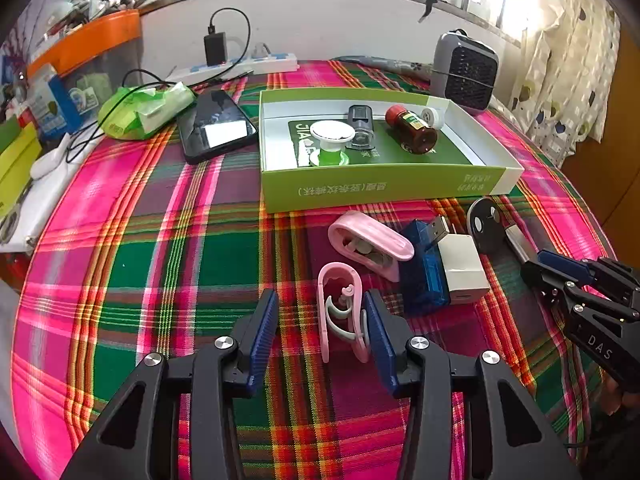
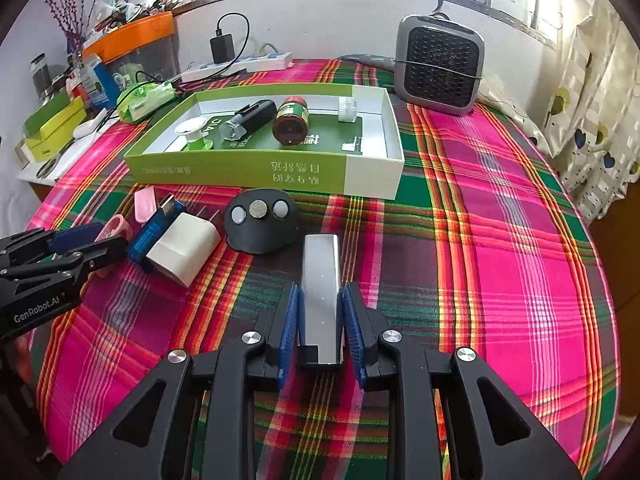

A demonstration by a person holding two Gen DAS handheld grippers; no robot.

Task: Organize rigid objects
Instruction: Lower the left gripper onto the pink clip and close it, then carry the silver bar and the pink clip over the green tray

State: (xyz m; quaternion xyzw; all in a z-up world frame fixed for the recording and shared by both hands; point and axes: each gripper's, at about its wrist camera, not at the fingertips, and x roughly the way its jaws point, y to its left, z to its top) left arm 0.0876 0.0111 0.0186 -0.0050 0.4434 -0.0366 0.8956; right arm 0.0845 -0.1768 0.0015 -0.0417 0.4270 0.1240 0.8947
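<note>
The right gripper (image 2: 321, 314) is clamping a silver bar (image 2: 322, 292) at the plaid cloth's (image 2: 500, 240) 6 o'clock. The left gripper (image 1: 322, 322) is gaping wide around a pink clip (image 1: 340, 312), its right pad touching it. The green box (image 2: 248, 172) is sitting at 12 o'clock.

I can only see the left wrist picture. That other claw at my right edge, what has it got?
Observer: The right gripper has closed on a shiny silver block, one blue pad against each long side.
Operator: And the black disc next to it? I see it almost edge-on.
Observer: The black disc lies flat on the cloth, just beyond the block's far end. It carries three round pieces in a row: white, metal, white.
</note>
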